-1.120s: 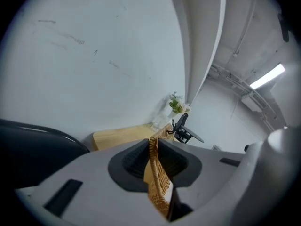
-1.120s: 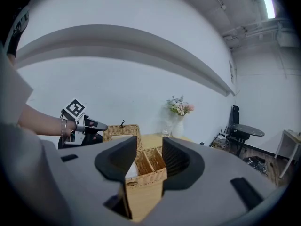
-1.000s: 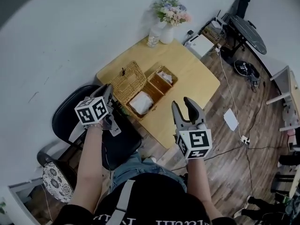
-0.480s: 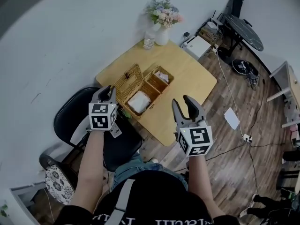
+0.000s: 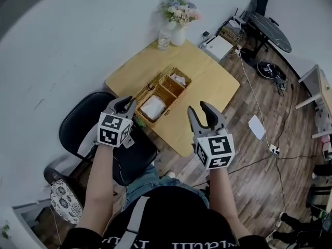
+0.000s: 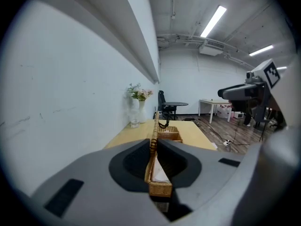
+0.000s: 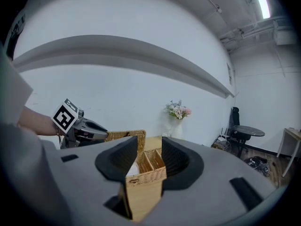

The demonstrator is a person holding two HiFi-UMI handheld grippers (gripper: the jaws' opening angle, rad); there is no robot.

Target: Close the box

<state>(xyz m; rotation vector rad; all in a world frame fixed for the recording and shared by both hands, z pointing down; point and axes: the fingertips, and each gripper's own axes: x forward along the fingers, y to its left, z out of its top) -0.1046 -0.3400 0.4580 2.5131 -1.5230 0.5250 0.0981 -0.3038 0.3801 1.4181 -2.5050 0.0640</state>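
A wicker box (image 5: 166,93) with two compartments stands on the small wooden table (image 5: 207,82); a white item (image 5: 153,108) lies in the nearer one. Its hinged lid (image 5: 150,85) stands up on edge along the box's left side. My left gripper (image 5: 126,104) is shut on the lid's near end. In the left gripper view the lid (image 6: 153,140) runs edge-on between the jaws of the left gripper (image 6: 154,149), which have just been closing on it. My right gripper (image 5: 199,110) hangs open over the table's near edge, holding nothing. The right gripper view shows the box (image 7: 146,166) ahead.
A vase of flowers (image 5: 178,14) and a glass (image 5: 164,38) stand at the table's far edge by the white wall. A black chair (image 5: 83,134) sits left of the table, under my left arm. Wooden floor with cables lies to the right.
The lid has swung up from lying flat to standing on edge. My left gripper moved right with it and rolled. The right gripper stayed put.
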